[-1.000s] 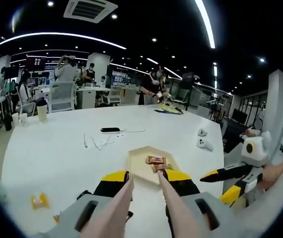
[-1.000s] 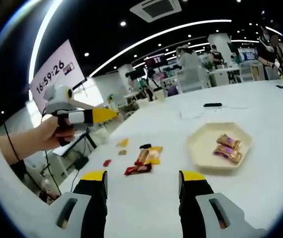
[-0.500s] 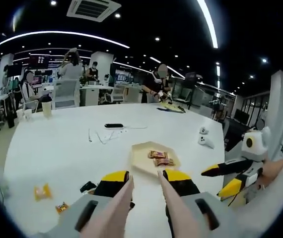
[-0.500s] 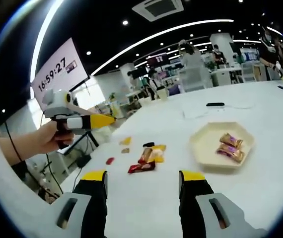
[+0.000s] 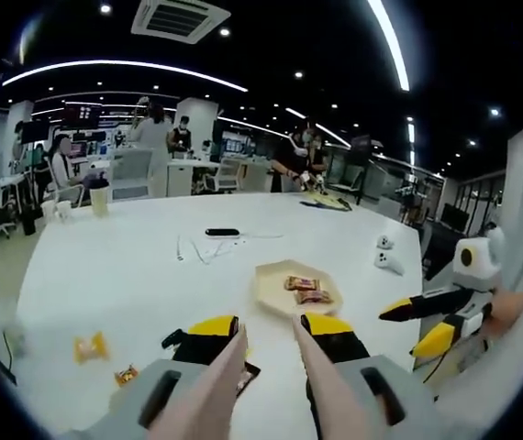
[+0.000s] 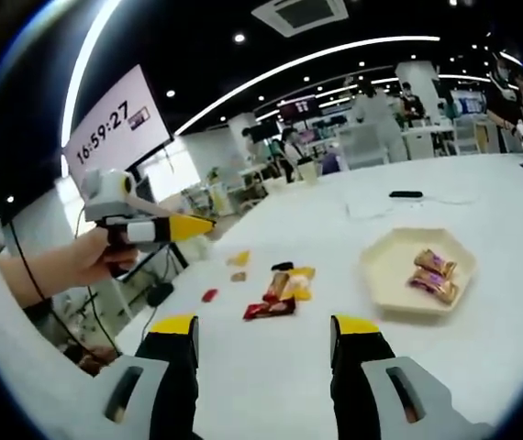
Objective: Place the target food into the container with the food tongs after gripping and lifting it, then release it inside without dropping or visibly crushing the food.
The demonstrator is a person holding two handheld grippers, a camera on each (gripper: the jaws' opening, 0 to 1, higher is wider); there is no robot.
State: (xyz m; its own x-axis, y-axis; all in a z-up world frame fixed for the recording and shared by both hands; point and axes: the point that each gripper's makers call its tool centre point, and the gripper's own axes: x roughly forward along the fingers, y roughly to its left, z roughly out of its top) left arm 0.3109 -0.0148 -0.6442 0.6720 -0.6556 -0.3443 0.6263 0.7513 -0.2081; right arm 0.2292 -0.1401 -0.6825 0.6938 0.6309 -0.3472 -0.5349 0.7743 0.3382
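In the left gripper view, a loose snack (image 5: 90, 346) lay at the far left of the white table (image 5: 105, 275), with a smaller wrapped piece (image 5: 126, 374) just below it. The left gripper (image 5: 269, 332) held a pair of tongs (image 5: 243, 385), whose two pale arms ran up the middle of the view and stood a little apart at the tips, with nothing between them. Whether the jaws behind the tongs were pressed shut could not be told. Beyond the tips sat the tray (image 5: 275, 289), holding two wrapped bars (image 5: 306, 290) side by side, their long axes running across the view, left to right. Farther right, the right gripper (image 5: 408, 321) came in from the edge, its yellow jaw tips pointing left toward the tray and held apart.

In the right gripper view, a hand (image 6: 87, 257) at the left held the left gripper (image 6: 156, 229), its yellow end pointing right. A scatter of snacks (image 6: 275, 291) lay on the table (image 6: 271, 367) mid-view: a red wrapper nearest, an upright brown-and-yellow packet behind it, and small pieces to their left. The right gripper (image 6: 261, 335) rose below with its jaws wide apart and empty. At the right sat the tray (image 6: 385, 270), well apart from the scatter, with the two bars (image 6: 431, 275) lying parallel, slanting down to the right.
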